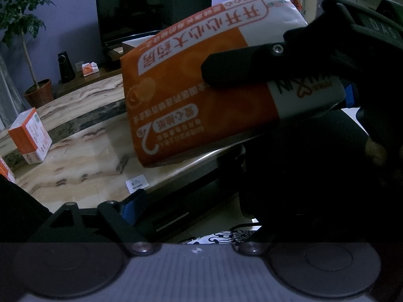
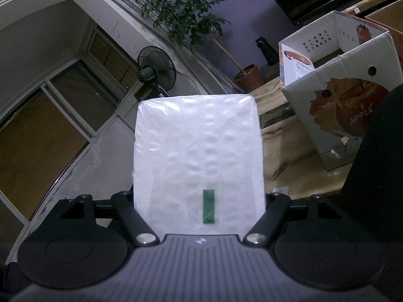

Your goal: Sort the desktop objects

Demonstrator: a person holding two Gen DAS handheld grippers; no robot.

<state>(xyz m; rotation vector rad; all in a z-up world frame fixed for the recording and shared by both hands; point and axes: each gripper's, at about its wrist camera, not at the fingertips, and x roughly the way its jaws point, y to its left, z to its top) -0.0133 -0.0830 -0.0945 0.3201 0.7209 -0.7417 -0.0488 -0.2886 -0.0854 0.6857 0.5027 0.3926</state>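
An orange and white tissue pack [image 1: 191,95] hangs tilted above the near edge of the marble table [image 1: 83,156]. My right gripper [image 2: 200,196] is shut on it. One black finger [image 1: 234,68] lies across its printed face. In the right wrist view the pack's white underside [image 2: 199,146] with a green tab fills the space between the jaws. My left gripper [image 1: 199,201] sits below and in front of the pack, open, with nothing between its jaws. Only its left finger with the blue pad [image 1: 133,206] shows; the other is lost in the dark.
A smaller orange and white pack [image 1: 30,138] stands on the table at the left, with another at the frame edge [image 1: 5,171]. An open apple carton [image 2: 340,100] stands on the table to the right. A TV [image 1: 153,5], a speaker [image 1: 66,66] and a potted plant [image 1: 37,93] stand behind.
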